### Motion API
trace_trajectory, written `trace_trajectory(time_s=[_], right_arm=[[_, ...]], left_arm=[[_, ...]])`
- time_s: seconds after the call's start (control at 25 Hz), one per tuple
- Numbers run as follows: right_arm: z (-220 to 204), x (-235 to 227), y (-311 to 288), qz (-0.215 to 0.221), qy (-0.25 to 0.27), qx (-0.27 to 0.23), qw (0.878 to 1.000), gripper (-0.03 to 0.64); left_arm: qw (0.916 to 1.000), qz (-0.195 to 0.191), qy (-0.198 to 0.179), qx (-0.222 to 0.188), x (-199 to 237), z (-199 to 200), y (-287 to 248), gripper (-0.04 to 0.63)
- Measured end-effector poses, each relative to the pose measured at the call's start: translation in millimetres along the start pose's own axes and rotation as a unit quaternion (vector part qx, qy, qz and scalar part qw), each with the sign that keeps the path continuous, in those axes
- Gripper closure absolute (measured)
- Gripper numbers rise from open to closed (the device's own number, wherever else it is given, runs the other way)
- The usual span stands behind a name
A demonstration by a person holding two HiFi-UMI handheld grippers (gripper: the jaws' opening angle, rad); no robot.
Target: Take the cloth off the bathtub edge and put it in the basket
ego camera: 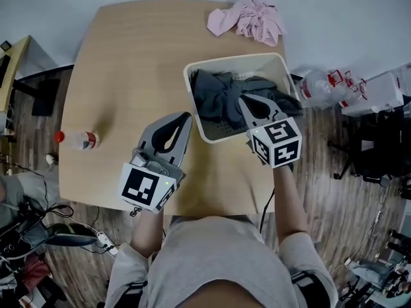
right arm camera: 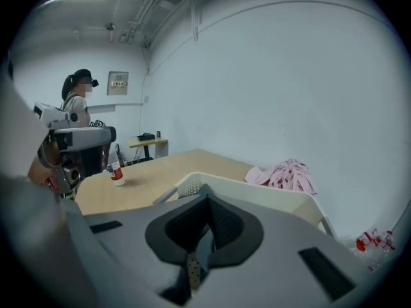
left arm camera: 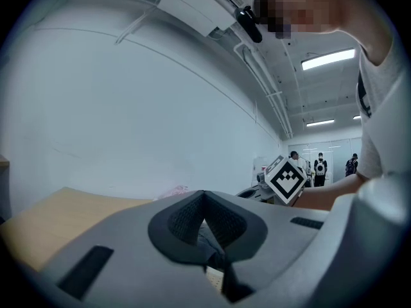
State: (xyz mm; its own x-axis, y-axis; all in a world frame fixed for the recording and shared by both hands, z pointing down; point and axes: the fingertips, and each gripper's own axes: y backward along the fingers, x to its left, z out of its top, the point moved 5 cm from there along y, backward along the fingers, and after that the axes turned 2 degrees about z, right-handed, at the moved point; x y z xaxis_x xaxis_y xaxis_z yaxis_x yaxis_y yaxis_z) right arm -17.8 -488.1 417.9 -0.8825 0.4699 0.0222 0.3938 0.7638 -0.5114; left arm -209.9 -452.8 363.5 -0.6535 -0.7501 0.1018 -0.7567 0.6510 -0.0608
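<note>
A white perforated basket (ego camera: 237, 59) stands on the wooden table (ego camera: 128, 56), with a dark grey cloth (ego camera: 215, 98) bunched inside it. My right gripper (ego camera: 243, 99) reaches over the basket's near side, its tip above the grey cloth. Its jaws are shut and nothing shows between them in the right gripper view (right arm camera: 205, 188), where the basket rim (right arm camera: 257, 194) lies just beyond. My left gripper (ego camera: 186, 116) hovers over the table to the left of the basket, shut and empty (left arm camera: 204, 193). A pink cloth (ego camera: 250, 19) lies crumpled at the table's far edge.
A small bottle with a red cap (ego camera: 78, 138) lies near the table's left edge. Clear bottles and boxes (ego camera: 334, 85) sit on the floor to the right. Cables and gear clutter the floor at the lower left. A person stands in the room's background (right arm camera: 77, 101).
</note>
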Motion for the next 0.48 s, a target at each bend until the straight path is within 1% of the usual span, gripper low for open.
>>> trace_trajectory(time_s=[0.16, 0.48], right_arm=[[1.9, 10.4, 41.0, 0.018, -0.001, -0.05, 0.999, 0.607], [-6.0, 22.5, 120.4, 0.058, -0.007, -0.114, 0.992, 0.607]], left_arm=[[0.9998, 0.01, -0.014, -0.007, -35.4, 8.3, 5.8, 0.598], [0.9986, 0.037, -0.033, -0.021, -109.4, 19.4, 20.8, 0.597]])
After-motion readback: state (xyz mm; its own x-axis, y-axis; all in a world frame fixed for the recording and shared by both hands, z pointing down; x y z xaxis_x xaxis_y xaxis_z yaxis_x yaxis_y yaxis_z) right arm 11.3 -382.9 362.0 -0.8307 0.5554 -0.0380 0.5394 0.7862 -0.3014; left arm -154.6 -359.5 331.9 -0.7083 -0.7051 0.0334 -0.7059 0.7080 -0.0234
